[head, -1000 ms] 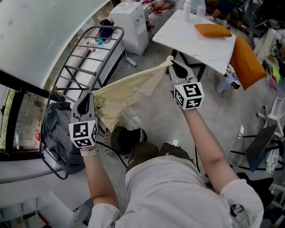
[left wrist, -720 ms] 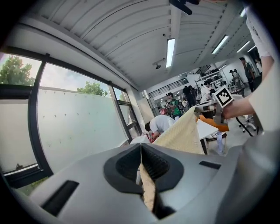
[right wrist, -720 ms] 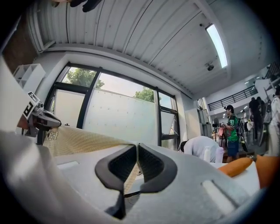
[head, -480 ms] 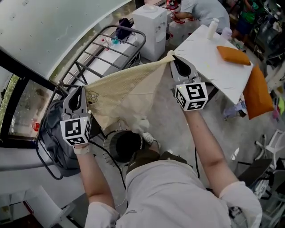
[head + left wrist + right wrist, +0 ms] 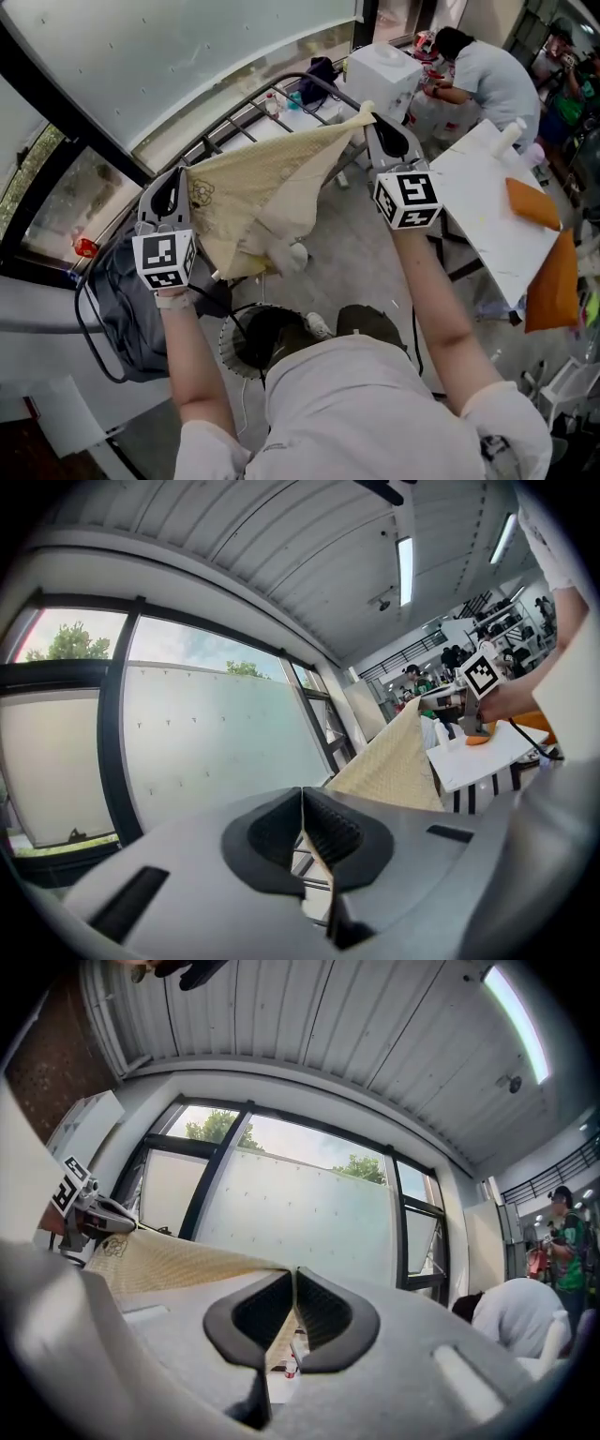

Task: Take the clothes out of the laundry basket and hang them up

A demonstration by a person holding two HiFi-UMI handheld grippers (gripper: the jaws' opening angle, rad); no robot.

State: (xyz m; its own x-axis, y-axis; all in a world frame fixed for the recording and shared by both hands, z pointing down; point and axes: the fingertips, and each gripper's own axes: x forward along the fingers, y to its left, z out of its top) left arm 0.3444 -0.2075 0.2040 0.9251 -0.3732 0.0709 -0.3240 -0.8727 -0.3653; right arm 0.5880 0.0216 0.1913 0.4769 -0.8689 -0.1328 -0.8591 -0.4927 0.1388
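Observation:
A pale yellow dotted cloth (image 5: 272, 183) hangs stretched between my two grippers above the black metal drying rack (image 5: 267, 98). My left gripper (image 5: 173, 183) is shut on its left corner, near a small printed flower. My right gripper (image 5: 375, 122) is shut on the opposite corner, higher and farther away. In the left gripper view the cloth (image 5: 394, 766) runs from the pinched jaws (image 5: 302, 803) toward the right gripper (image 5: 464, 700). In the right gripper view the cloth (image 5: 178, 1260) leads from the jaws (image 5: 295, 1283) to the left gripper (image 5: 94, 1213). The dark laundry basket (image 5: 267, 342) stands on the floor below.
A grey bag (image 5: 127, 300) hangs at the rack's near end. A white appliance (image 5: 384, 75) stands behind the rack, and a person (image 5: 487, 80) bends over beside it. A white table (image 5: 497, 220) with orange cushions (image 5: 553, 281) is at the right. Large windows (image 5: 178, 66) line the left.
Both grippers have lifted the cloth and carried it toward the rack and window. The view has swung, so the rack now lies right under the spread cloth.

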